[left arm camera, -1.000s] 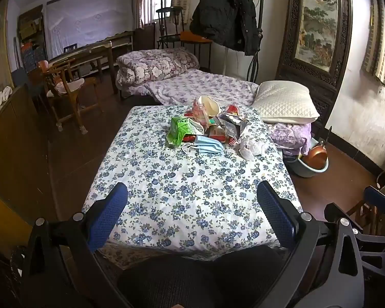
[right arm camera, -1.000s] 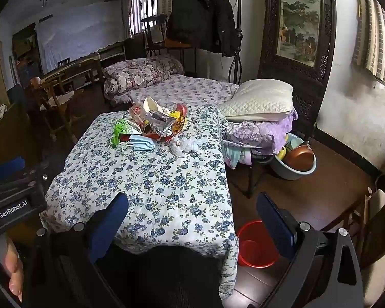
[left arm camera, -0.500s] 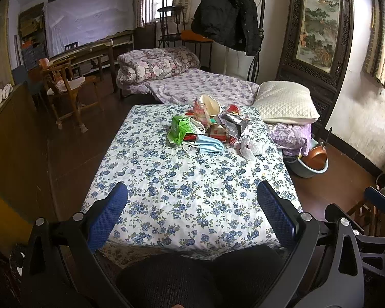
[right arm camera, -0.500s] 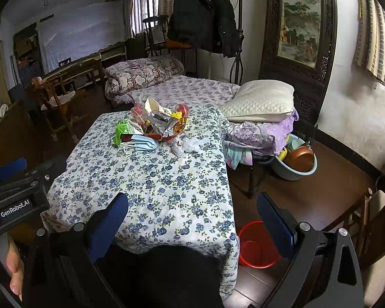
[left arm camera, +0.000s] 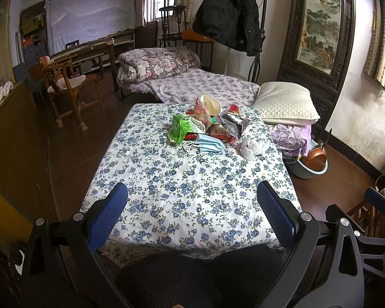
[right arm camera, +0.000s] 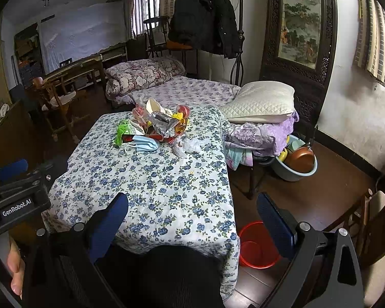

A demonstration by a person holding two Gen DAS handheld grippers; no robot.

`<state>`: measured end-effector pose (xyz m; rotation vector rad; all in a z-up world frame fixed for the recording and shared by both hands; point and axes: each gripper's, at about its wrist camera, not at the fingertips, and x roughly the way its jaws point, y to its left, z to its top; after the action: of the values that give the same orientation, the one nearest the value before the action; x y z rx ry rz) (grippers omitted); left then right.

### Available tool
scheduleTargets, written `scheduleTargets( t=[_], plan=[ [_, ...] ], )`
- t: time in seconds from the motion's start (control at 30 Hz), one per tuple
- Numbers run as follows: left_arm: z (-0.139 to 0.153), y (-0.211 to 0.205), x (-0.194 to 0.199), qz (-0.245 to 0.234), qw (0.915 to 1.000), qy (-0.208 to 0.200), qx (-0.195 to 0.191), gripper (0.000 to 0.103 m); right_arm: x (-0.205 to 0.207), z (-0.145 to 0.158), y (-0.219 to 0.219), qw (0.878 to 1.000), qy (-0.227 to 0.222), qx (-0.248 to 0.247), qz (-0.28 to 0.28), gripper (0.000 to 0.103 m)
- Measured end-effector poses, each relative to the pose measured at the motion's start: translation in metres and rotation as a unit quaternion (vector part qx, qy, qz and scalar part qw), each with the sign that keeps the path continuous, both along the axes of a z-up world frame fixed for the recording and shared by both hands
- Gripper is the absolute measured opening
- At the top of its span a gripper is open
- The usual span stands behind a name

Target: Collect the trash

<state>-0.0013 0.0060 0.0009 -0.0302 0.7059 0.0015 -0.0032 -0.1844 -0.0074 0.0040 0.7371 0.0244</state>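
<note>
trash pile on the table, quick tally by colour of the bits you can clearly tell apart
green wrapper: 1
blue face mask: 1
silver foil bag: 1
white crumpled plastic: 1
total: 4 clear pieces; the rest of the pile overlaps too much to count

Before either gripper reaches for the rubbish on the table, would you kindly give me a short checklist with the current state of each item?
1. Left gripper jaws wide open, nothing held: ok.
2. Right gripper jaws wide open, nothing held: ok.
3. Trash pile in view at the table's far end, beyond both grippers: ok.
4. Blue face mask lies at the pile's near edge, uncovered, probably the easiest first pick: ok.
5. Red bucket stands upright on the floor beside the table, open: ok.
6. Whether the bucket holds anything: cannot tell.
</note>
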Motion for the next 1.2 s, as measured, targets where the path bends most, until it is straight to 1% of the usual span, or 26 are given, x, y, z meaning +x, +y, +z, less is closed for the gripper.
scheduleTargets(
  t=[0.5, 0.6, 0.77, 1.2],
  plan=[
    [-0.0004, -0.0001, -0.0013, 0.000, 1.0000, -0.001, -0.001, 0.096, -0.0012, 0.0000, -0.0001, 1.000, -0.003, 0.000, 0.000, 0.097],
    [-0.0004, 0.0003, -0.0009, 0.000, 1.0000, -0.001, -0.001, 0.096, -0.0027, 0.0070, 0.0022, 1.000, -0.006, 0.001, 0.002, 0.097],
    [-0.0013, 0.0001, -0.0015, 0.000, 1.0000, -0.001, -0.001, 0.096, -0.0028, 0.0085, 0.0029, 1.000, -0.007, 0.001, 0.002, 0.097],
    [-0.0032, -0.0031, -0.0026, 0.000, 1.0000, 0.003, -0.003, 0.096, -0.0032, 0.0070, 0.0031, 1.000, -0.008, 0.001, 0.002, 0.097]
  ],
)
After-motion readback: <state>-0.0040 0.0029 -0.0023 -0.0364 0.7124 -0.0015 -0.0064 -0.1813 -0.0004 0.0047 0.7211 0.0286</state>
